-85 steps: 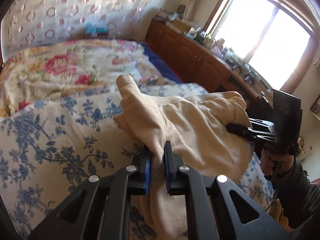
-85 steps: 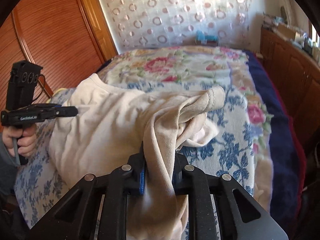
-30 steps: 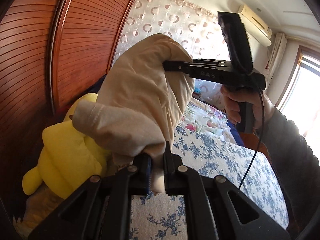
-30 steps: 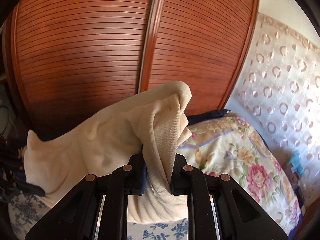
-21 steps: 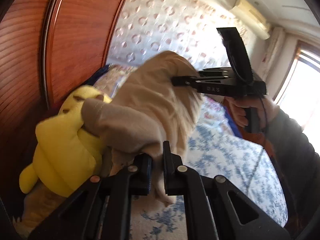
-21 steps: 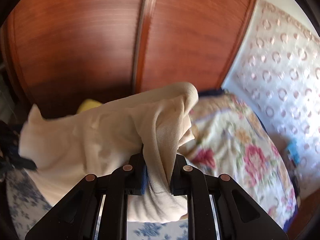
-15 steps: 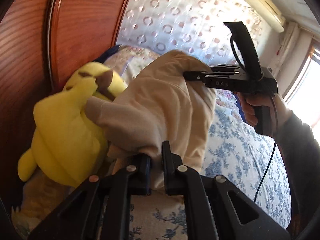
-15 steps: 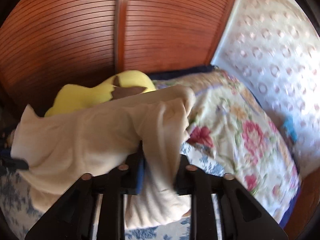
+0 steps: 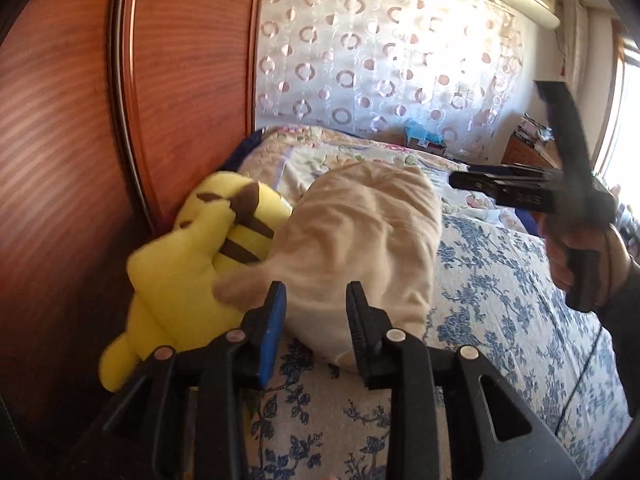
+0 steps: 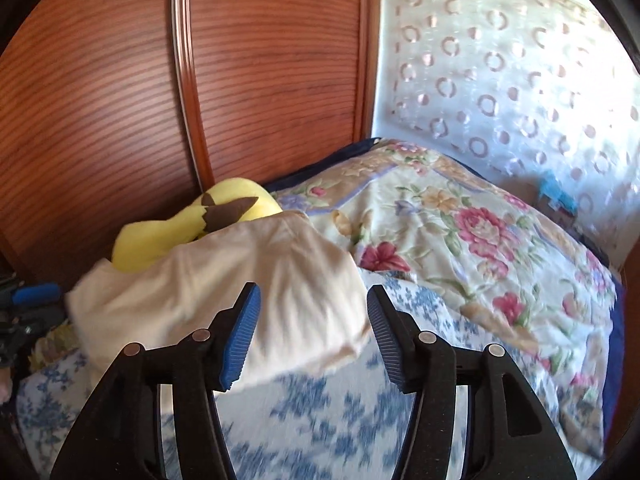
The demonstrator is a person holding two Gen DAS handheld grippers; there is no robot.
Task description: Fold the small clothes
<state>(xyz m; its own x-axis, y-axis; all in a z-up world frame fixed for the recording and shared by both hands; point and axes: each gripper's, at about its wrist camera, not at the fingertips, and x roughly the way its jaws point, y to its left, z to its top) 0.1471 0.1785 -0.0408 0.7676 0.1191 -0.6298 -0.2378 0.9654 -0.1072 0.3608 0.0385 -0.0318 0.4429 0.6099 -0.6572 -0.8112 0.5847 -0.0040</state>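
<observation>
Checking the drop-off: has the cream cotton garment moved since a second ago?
Yes. The cream cotton garment has come down onto the bed beside the yellow plush toy; both grippers' jaws have just been opening, releasing it.

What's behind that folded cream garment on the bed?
A yellow plush toy leans against the wooden wardrobe, directly behind the cream garment. The garment covers the toy's lower part.

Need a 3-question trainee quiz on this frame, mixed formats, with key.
1. True or false: the left gripper is clamped on the cream garment.
2. What lies against the garment's wardrobe side? A) yellow plush toy B) pillow C) basket
3. Fill in: the garment lies on the ____-flowered bedspread.

Key: 1 false, both it and the right gripper stand open, having just been opening; 2 A; 3 blue.
</observation>
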